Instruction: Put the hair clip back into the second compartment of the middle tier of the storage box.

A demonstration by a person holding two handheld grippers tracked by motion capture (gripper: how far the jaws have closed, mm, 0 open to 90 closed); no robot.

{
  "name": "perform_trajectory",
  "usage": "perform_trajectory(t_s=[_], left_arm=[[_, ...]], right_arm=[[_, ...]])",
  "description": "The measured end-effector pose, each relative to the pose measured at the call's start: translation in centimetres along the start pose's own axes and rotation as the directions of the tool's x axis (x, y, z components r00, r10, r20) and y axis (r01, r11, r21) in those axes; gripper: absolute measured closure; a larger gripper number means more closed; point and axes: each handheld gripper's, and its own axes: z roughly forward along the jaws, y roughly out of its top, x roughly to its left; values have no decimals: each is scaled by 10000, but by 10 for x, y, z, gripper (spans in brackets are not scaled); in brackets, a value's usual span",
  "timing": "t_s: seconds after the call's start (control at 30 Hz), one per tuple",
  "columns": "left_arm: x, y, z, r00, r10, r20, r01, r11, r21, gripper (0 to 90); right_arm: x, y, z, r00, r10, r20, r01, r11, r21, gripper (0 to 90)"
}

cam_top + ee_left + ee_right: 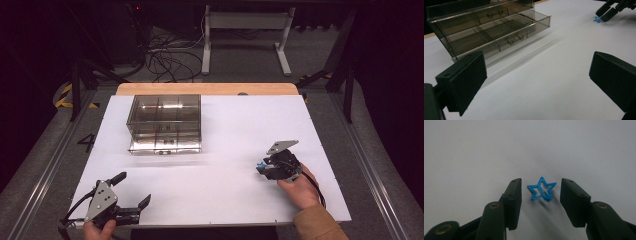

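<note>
The right gripper [541,192] points down at the white table [220,185], its two black jaws standing one on each side of a small blue star-shaped clip [541,190]. In the right gripper view a thin strip of bare table shows between each pad and the star, so the jaws bracket the clip without pressing on it; they are partly spread, not pinching. The star lies flat on the table, an open outline with a crossbar inside it. In the high view the same star [260,167] shows as a speck of blue at the tip of the right gripper [265,169], at about 4 o'clock from the table's middle, with the person's right hand [300,187] wrapped around the gripper body.

The left gripper [134,190] rests near the table's front edge at about 7 o'clock, held by the left hand [97,230]. Its jaws are spread wide with nothing between them, as the left gripper view shows bare table across the gap.

A smoky transparent drawer box [165,122] stands at about 11 o'clock, well apart from both grippers. Its lower drawer [506,37] is pulled partly out, showing divided compartments and a small clear handle.
</note>
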Motion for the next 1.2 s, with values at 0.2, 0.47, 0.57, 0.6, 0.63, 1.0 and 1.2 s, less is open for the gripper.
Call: perform_trajectory(t_s=[0.2, 0.47, 0.57, 0.6, 0.63, 1.0, 1.2], left_arm=[[0, 0, 0, 10000, 16, -2, -16, 10000, 6, 20], [0, 0, 0, 10000, 37, -1, -37, 10000, -3, 20], [0, 0, 0, 10000, 36, 6, -36, 10000, -11, 20], [0, 0, 0, 10000, 42, 4, -42, 10000, -12, 20], [0, 0, 0, 10000, 28, 15, -28, 10000, -6, 20], [0, 0, 0, 10000, 40, -10, -40, 10000, -10, 20], [0, 0, 0, 10000, 45, -11, -45, 10000, -7, 20]], right_arm=[[0, -1, 2, 9999, -133, -12, 133, 9997, 212, 618], [0, -1, 2, 9999, -135, -53, 137, 9996, 263, 706], [0, -1, 2, 9999, -130, -54, 131, 9996, 266, 707], [0, -1, 2, 9999, -115, -56, 116, 9996, 268, 707], [0, -1, 2, 9999, -101, -58, 103, 9996, 267, 708], [0, -1, 2, 10000, -30, -37, 31, 9996, 264, 709], [0, 0, 1, 10000, -51, -41, 51, 9998, 182, 709]])
